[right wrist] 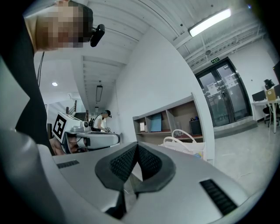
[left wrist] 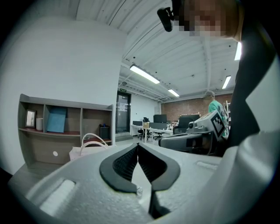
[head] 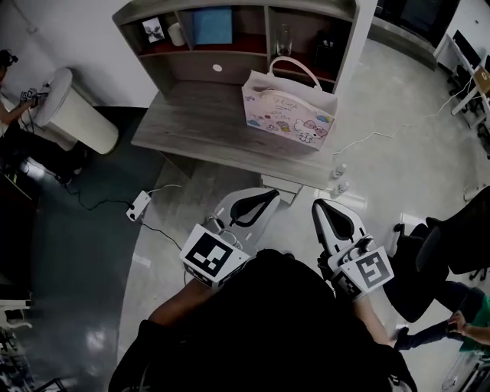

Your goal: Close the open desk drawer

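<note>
Left gripper (left wrist: pixel 138 148): jaws pressed together, the ribbed black pads meeting at the tip, nothing between them; held low in front of the person and pointing toward the desk.
Right gripper (right wrist: pixel 136 149): jaws likewise closed pad to pad and empty; held beside the left gripper, apart from it, and aimed the same way.
Marker cubes: one on the rear of each gripper, the left cube (head: pixel 211 257) and the right cube (head: pixel 372 271), both close to the person's dark sleeves.
Drawer (head: pixel 282 187): juts out as a pale box from under the desk's near edge, open; lies just ahead of both gripper tips and between their lines, touched by neither; its inside cannot be made out.
Desk (head: pixel 195 115): grey wood-grain top, standing against the white wall.
Tote bag (head: pixel 289 109): white with cartoon prints, handles up, upright on the desk's right half.
Shelf unit (head: pixel 237 9): rises along the back of the desk, split into compartments.
Shelf contents: a picture frame (head: pixel 153 29) in the left compartment, a blue panel (head: pixel 212 27) in the next.
Bin (head: pixel 80 119): white, on the floor to the left of the desk.
Power strip (head: pixel 138 206): on the floor near the desk's left front, its cable trailing.
</note>
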Motion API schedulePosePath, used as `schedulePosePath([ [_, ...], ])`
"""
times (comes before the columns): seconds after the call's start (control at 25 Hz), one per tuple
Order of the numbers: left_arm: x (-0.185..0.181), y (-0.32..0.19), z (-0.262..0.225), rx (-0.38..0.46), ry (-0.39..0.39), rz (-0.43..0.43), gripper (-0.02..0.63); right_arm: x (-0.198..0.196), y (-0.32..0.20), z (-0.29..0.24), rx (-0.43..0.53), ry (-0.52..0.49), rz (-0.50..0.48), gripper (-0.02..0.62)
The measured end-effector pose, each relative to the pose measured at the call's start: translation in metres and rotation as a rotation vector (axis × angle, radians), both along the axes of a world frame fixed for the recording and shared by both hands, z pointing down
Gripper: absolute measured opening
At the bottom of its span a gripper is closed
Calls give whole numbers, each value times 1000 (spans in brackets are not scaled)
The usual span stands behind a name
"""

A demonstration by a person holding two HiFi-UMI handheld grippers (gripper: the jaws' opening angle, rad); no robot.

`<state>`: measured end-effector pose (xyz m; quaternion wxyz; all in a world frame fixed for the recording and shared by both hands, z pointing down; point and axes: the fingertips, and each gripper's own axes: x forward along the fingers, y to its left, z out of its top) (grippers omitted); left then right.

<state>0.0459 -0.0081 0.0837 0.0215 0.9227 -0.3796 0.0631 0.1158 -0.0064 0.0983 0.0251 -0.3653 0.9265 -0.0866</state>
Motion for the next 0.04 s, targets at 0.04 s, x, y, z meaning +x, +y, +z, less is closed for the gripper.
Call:
schedulePosePath([
  [0.04, -1, -2, 0, 2, -4, -2, 9, -1, -3, 0, 1, 1, -3, 11],
])
